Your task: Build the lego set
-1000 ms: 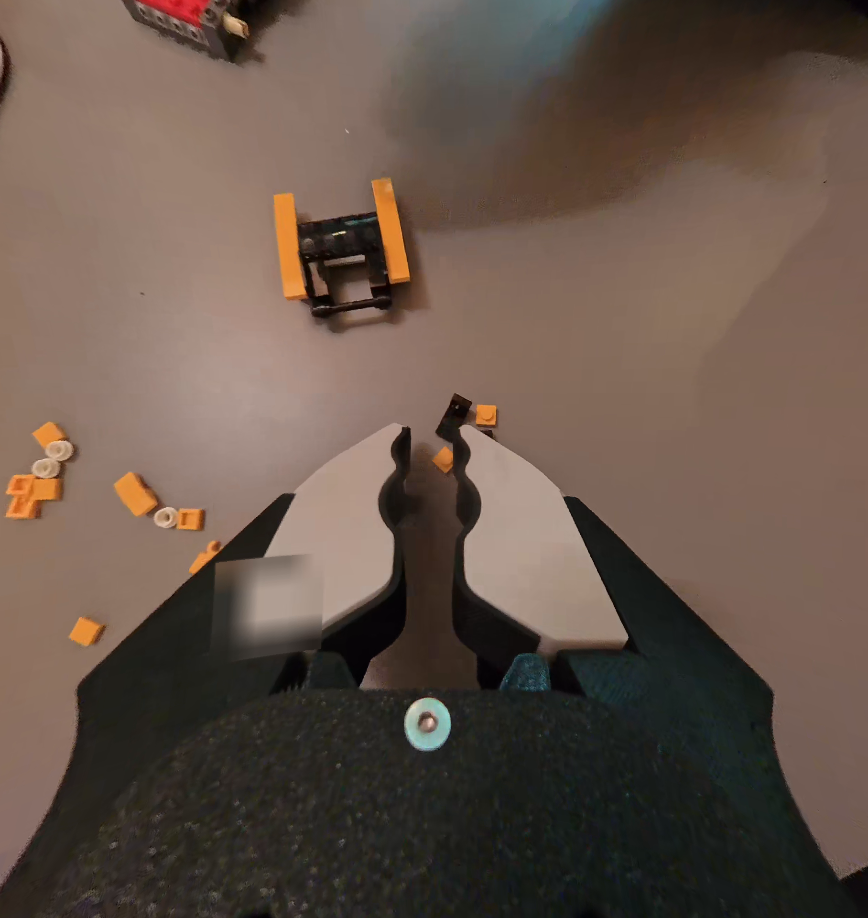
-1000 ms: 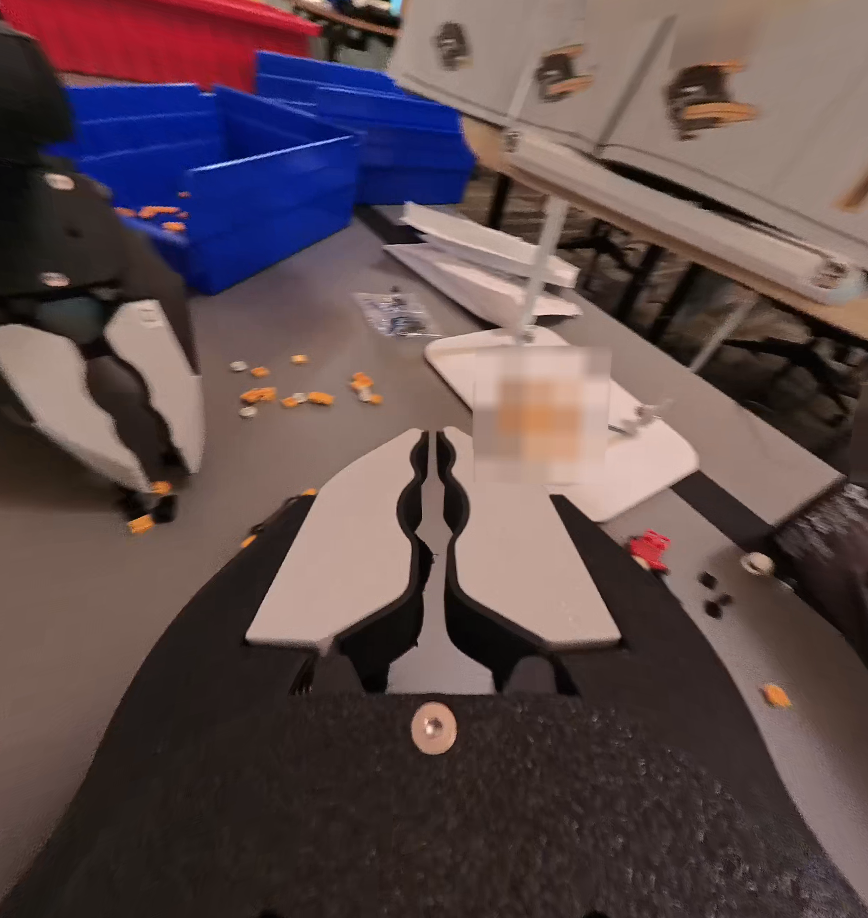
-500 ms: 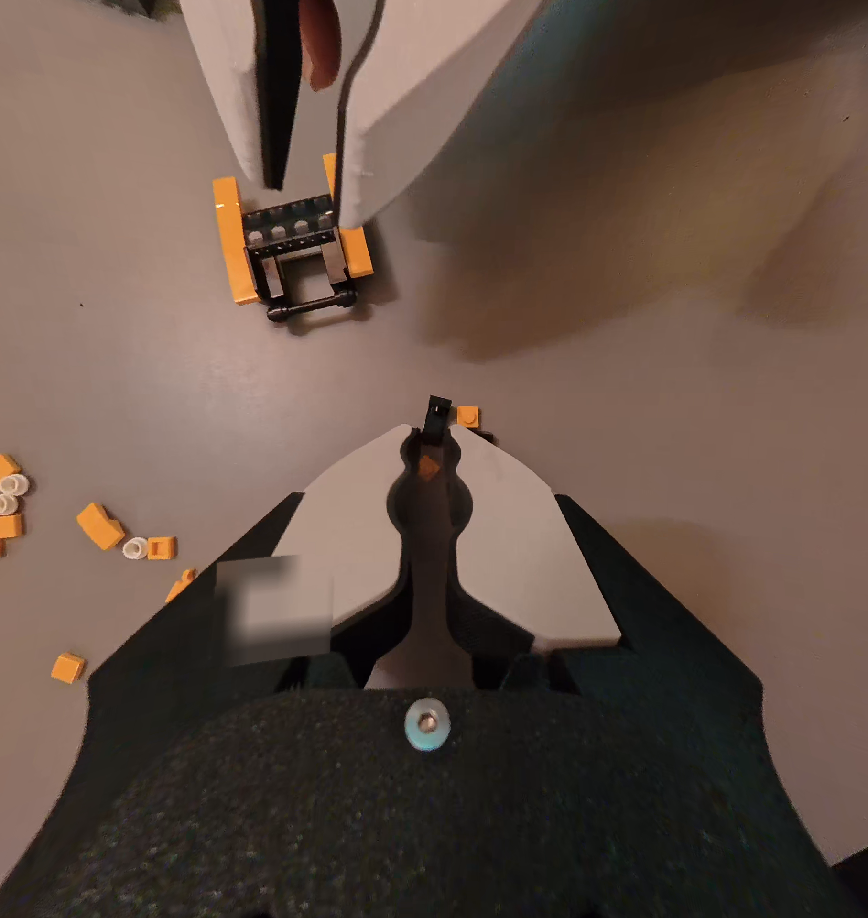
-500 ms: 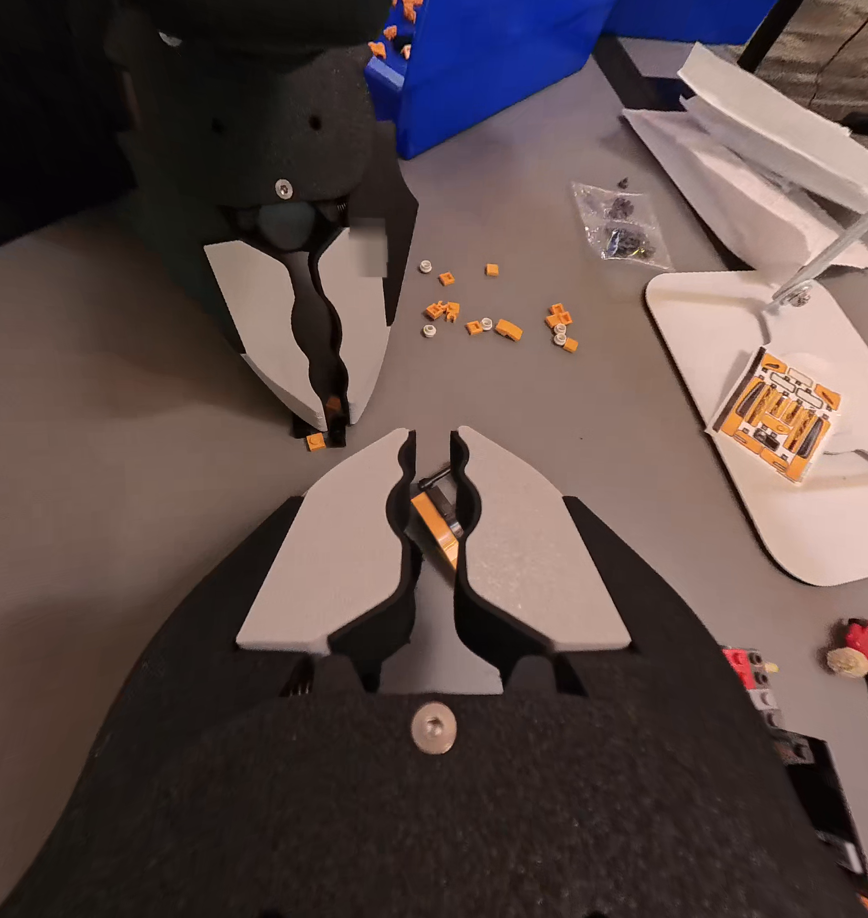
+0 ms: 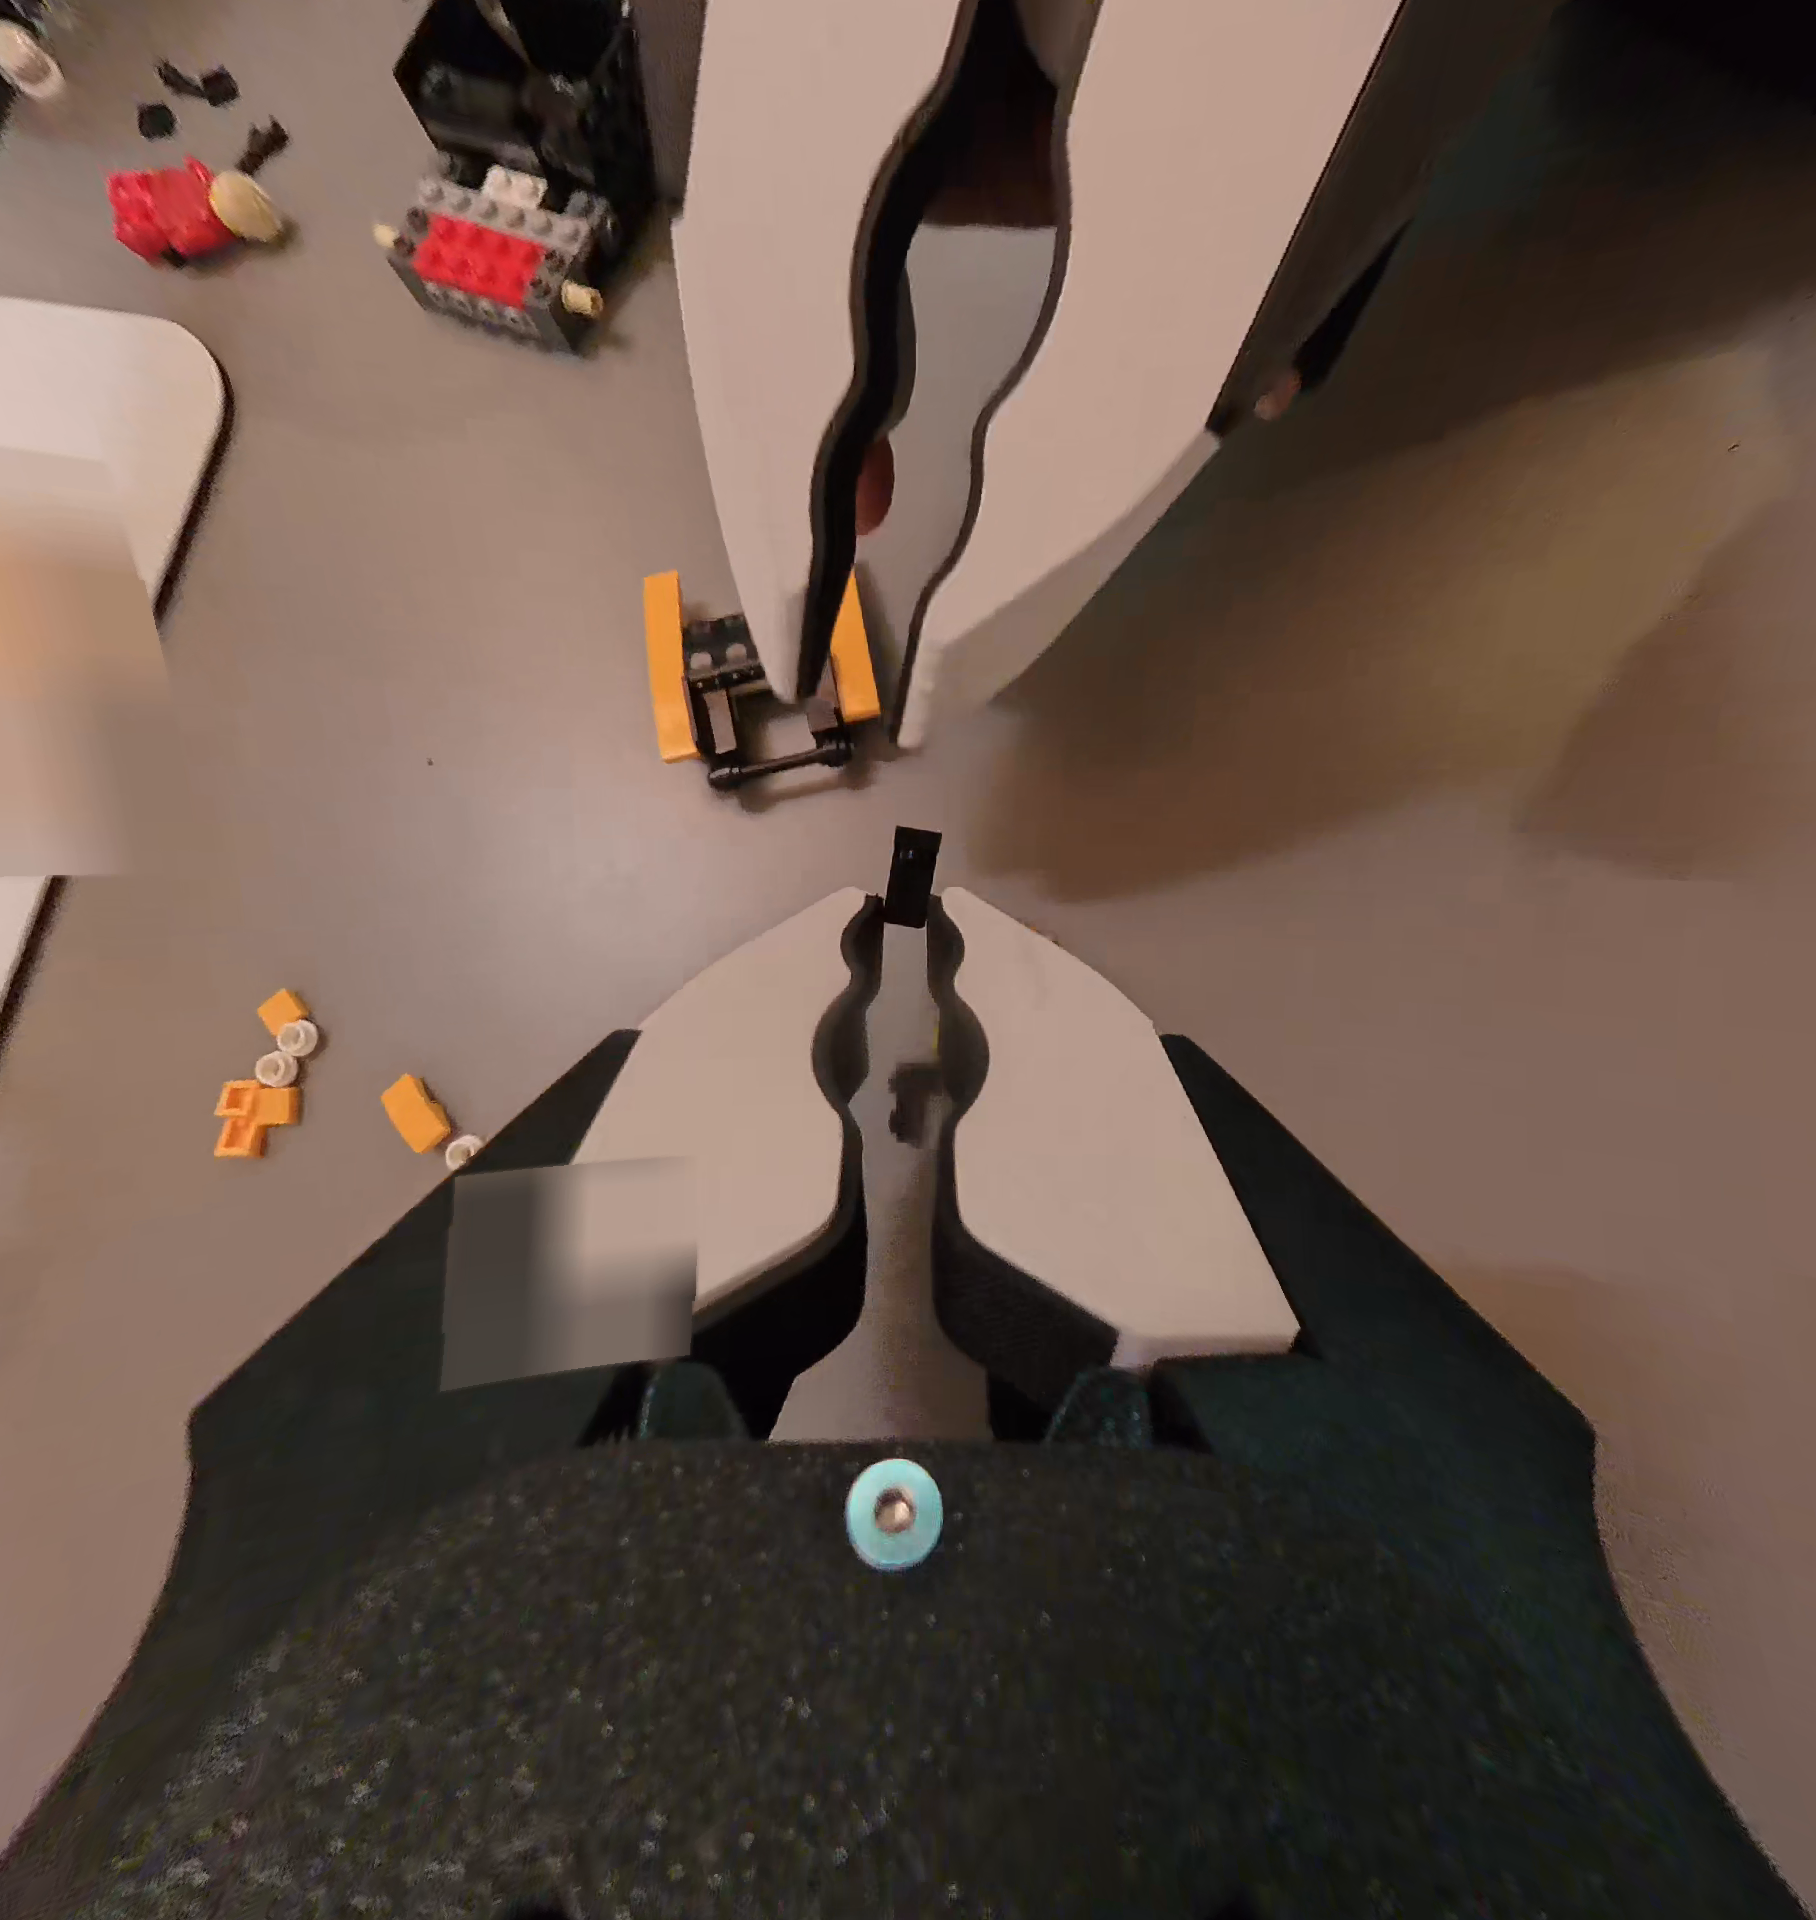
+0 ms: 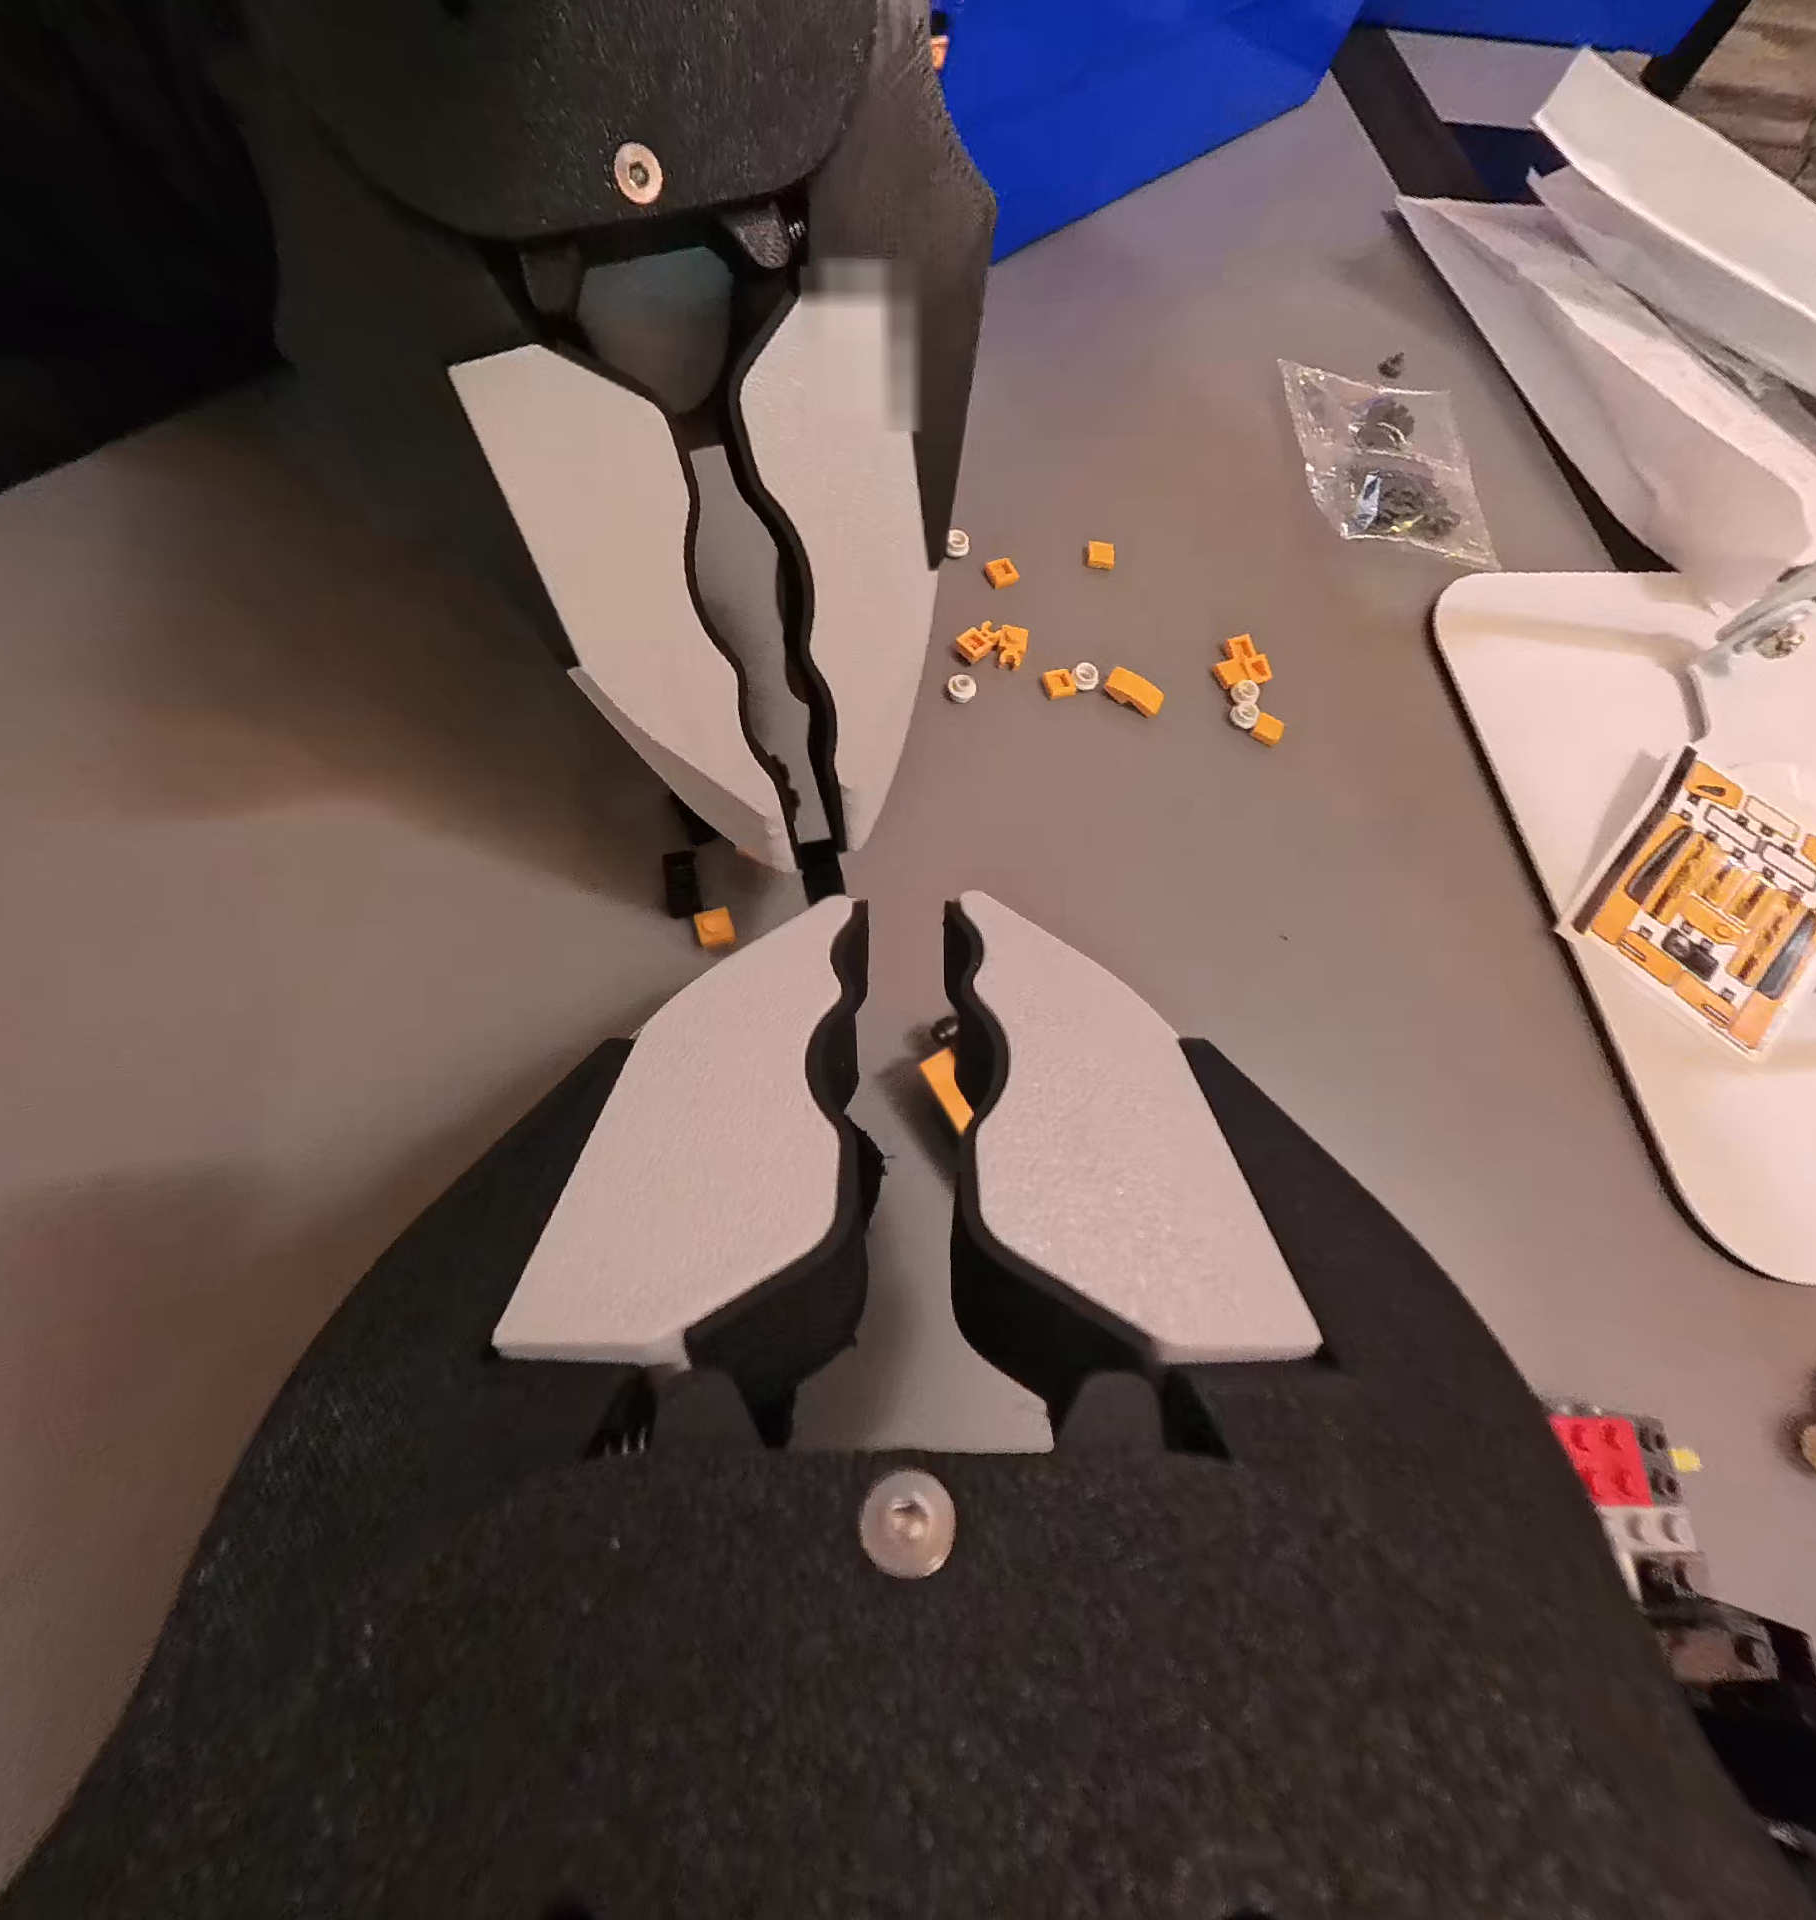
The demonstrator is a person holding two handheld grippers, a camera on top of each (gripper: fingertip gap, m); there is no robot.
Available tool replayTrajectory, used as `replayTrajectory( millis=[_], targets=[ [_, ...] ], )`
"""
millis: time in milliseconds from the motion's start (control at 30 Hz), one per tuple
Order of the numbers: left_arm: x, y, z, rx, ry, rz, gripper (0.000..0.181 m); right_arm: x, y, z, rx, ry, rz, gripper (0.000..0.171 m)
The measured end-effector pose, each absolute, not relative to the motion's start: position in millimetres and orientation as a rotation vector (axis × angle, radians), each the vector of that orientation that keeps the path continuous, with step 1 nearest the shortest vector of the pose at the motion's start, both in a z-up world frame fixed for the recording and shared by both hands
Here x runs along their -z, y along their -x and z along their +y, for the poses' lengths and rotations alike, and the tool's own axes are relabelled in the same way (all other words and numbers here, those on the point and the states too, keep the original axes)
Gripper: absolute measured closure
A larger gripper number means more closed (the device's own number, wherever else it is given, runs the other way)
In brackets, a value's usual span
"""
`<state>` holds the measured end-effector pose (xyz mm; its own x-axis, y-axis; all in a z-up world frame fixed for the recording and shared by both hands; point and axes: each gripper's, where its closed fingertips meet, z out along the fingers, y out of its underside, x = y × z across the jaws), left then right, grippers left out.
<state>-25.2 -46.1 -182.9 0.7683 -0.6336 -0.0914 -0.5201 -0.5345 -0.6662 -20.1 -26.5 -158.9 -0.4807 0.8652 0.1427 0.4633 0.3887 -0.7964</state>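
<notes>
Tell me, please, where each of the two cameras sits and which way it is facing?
Left wrist view: sits on the left gripper, looks forward and down at the grey table; its own fingers pinch a small black piece.
Right wrist view: sits on the right gripper, faces the opposite way; its own open fingers straddle one side of the orange-and-black assembly.
Shared: each shows the other gripper head-on, the assembly, the loose orange pieces and the red-and-grey block.

Both wrist cameras look steeply down, close over the table (image 5: pixel 1403 1039), facing each other; both catch the orange-and-black lego assembly (image 5: pixel 758 675).
</notes>
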Motion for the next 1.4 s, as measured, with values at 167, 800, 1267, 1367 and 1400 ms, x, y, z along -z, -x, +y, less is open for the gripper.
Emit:
replayTrajectory(
  millis=[167,800,1267,1367,1400],
  targets=[
    [178.1,16.5,-44.7,0.218,2.220,0.864,0.174,161.1,19.6,-36.4,-0.953,1.107,-2.131,0.157],
    [173.9,16.2,-46.7,0.188,2.206,0.880,0.174,169.4,16.8,-45.8,-0.964,1.052,-2.186,0.163],
    [100.1,9.0,-42.4,0.533,1.750,0.637,0.169,95.1,17.6,-46.3,-1.534,0.951,-1.795,0.163],
    [91.6,5.1,-45.8,0.566,1.693,0.639,0.170,87.2,13.9,-50.1,-1.614,0.924,-1.772,0.163],
    [89.3,3.9,-47.1,0.577,1.680,0.642,0.171,85.8,12.5,-51.6,-1.635,0.916,-1.772,0.163]
  ],
)
